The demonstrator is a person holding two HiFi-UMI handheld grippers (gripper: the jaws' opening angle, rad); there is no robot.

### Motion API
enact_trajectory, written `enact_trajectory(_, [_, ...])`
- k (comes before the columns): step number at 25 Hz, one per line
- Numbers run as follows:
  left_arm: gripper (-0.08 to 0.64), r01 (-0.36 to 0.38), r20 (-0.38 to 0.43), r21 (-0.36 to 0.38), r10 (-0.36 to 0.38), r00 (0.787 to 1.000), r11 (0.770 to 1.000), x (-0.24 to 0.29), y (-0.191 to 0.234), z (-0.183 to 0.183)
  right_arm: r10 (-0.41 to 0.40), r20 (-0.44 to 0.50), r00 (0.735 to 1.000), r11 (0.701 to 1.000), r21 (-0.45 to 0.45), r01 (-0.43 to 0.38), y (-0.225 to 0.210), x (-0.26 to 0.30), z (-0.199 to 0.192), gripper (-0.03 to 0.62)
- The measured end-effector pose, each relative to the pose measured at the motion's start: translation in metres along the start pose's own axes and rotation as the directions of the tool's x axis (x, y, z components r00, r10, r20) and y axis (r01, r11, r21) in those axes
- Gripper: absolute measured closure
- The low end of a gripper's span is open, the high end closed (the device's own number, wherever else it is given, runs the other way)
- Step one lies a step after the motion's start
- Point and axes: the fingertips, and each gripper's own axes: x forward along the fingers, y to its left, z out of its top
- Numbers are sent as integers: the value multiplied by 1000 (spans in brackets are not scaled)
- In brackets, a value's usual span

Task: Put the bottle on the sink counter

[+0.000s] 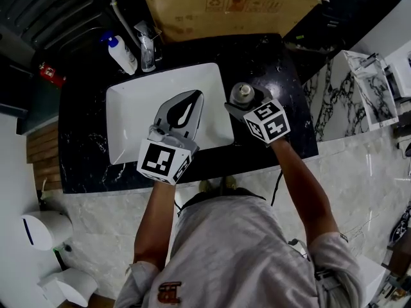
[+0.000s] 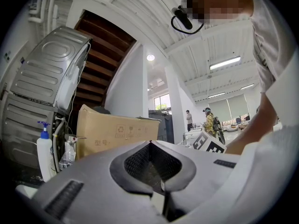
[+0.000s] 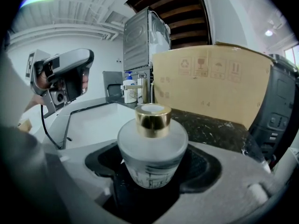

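A squat frosted glass bottle with a gold cap sits between the jaws of my right gripper, which is shut on its body. In the head view it is over the black marble sink counter, just right of the white basin; whether its base touches the stone is hidden. My left gripper hovers over the basin with its jaws shut and nothing in them; in its own view the jaw tips meet.
A large cardboard box stands at the counter's back. A white soap pump bottle and the faucet are behind the basin's left corner. The counter's front edge lies near the person's body.
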Motion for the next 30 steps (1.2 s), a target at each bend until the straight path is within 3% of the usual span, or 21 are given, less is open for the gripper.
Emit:
enact_trajectory(12, [560,13,1,8,-13,1000,1000,0,-13,1,-26,102,994,999,46,21,-7,-41,21,212])
enact_trajectory(17, [560,27,9,12,-27,1000,1000,0,-21,5,6,189,982,999,50,-16,3,-72,46,212])
enact_trajectory(20, [560,36,14,15,-36,999,999,0,-26,8,42,273,961,998,42,-56,14,-92,69,213])
enact_trajectory(24, [560,43,28,8,-43,999,999,-3,-35,24,101,391,915,994,-9,-106,35,-121,105,232])
enact_trajectory(30, [560,63,65,19,-64,996,998,-8,-47,49,130,513,849,991,-69,-110,60,-155,145,405])
